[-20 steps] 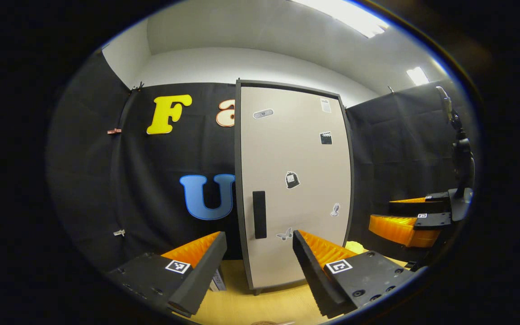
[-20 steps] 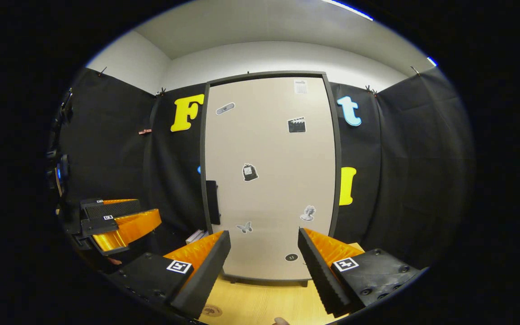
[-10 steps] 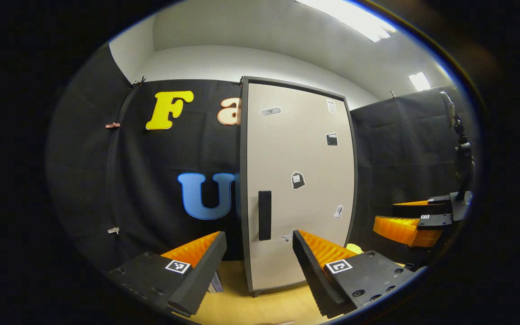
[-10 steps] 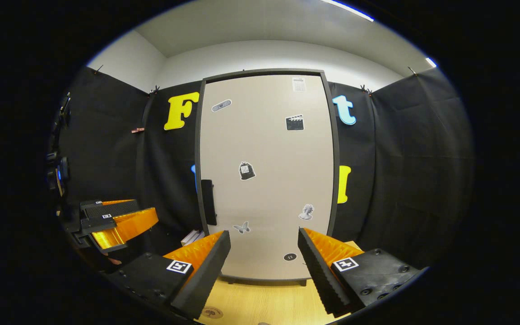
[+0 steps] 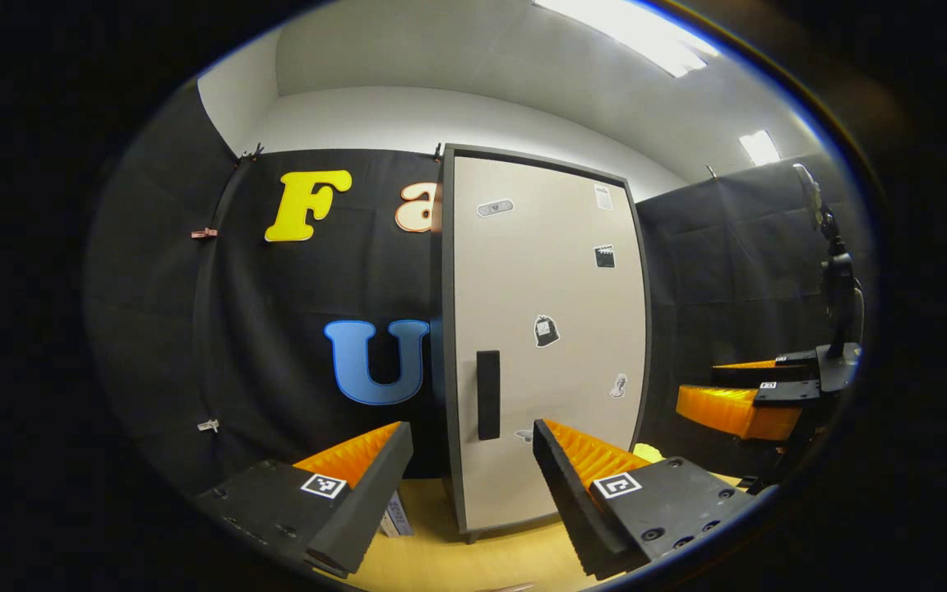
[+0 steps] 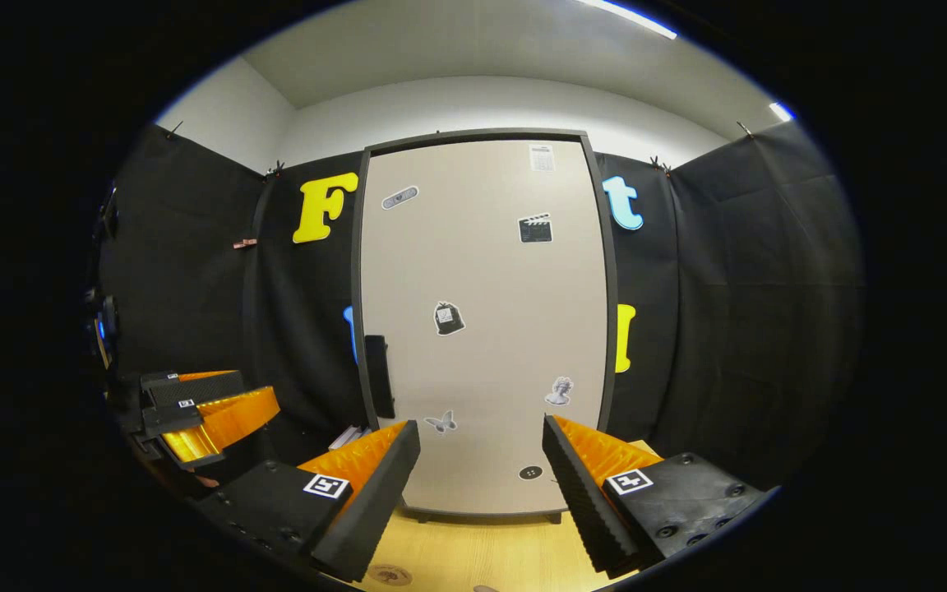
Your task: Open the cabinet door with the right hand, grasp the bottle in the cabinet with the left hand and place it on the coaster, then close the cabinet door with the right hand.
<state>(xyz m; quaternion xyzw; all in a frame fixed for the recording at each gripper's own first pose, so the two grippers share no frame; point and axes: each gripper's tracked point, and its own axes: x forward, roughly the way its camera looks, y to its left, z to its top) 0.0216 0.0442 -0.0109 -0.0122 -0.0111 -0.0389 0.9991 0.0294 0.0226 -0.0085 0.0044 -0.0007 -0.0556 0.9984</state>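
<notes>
No wording can be read anywhere — the stickers on the cabinet door (image 6: 482,329) are small pictures, and the paper label (image 6: 541,157) near its top is too small to make out. The grippers carry square coded tags (image 6: 325,486) — patterns, not text.

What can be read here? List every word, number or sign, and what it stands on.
No text reads clearly.
The paper sticker at the top of the cabinet door: print too small to read.
The clapperboard sticker and bag sticker: marks too small to read.
The square tags: coded patterns, no words.
</notes>
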